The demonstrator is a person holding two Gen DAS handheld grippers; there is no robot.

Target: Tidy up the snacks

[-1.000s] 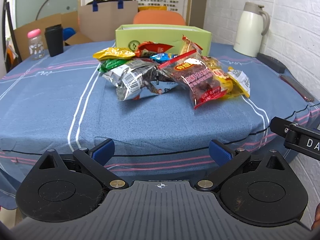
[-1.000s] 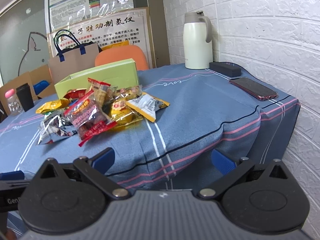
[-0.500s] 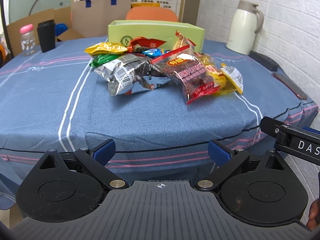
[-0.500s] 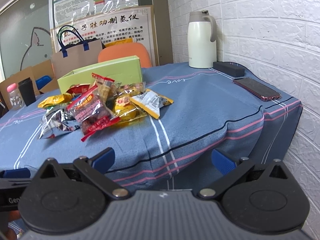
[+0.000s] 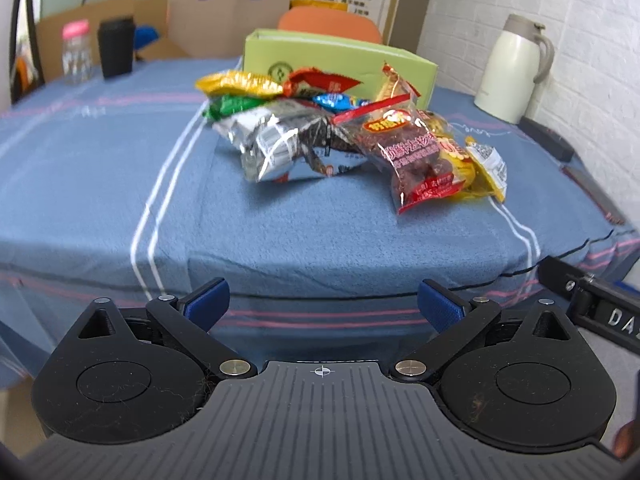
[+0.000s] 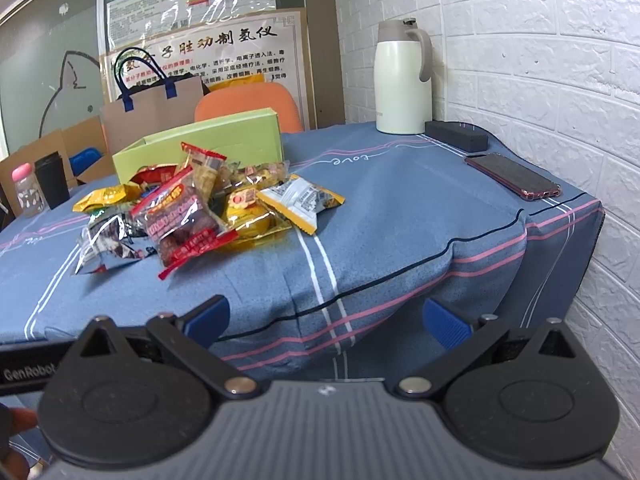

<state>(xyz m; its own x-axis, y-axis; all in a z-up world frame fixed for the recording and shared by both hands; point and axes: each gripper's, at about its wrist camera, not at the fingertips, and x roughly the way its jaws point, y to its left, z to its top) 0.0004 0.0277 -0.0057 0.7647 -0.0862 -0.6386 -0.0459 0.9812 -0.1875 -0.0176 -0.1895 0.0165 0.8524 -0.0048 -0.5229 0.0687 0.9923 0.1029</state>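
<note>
A heap of snack packets lies mid-table: a clear red-trimmed bag of dark sweets (image 5: pixel 416 156) (image 6: pixel 180 220), a silver foil bag (image 5: pixel 276 144) (image 6: pixel 104 244), a yellow packet (image 5: pixel 240 82) (image 6: pixel 106 196) and a white-and-yellow packet (image 5: pixel 486 162) (image 6: pixel 302 198). Behind them stands an open light-green box (image 5: pixel 340 54) (image 6: pixel 208 138). My left gripper (image 5: pixel 323 305) is open and empty, held off the table's front edge. My right gripper (image 6: pixel 326 322) is also open and empty, near the front right corner, well short of the heap.
The table wears a blue striped cloth (image 5: pixel 100 168) (image 6: pixel 400 208). A white thermos jug (image 5: pixel 514 68) (image 6: pixel 404 80), a black bar (image 6: pixel 456 136) and a phone (image 6: pixel 512 176) lie along the brick wall. At back left stand a pink-capped bottle (image 5: pixel 76 56), a black cup (image 5: pixel 116 48) and a paper bag (image 5: pixel 228 16).
Both grippers have risen and edged toward the table, so the snack heap sits lower and a bit closer in each view. The fingers stay open. Nothing on the table has moved.
</note>
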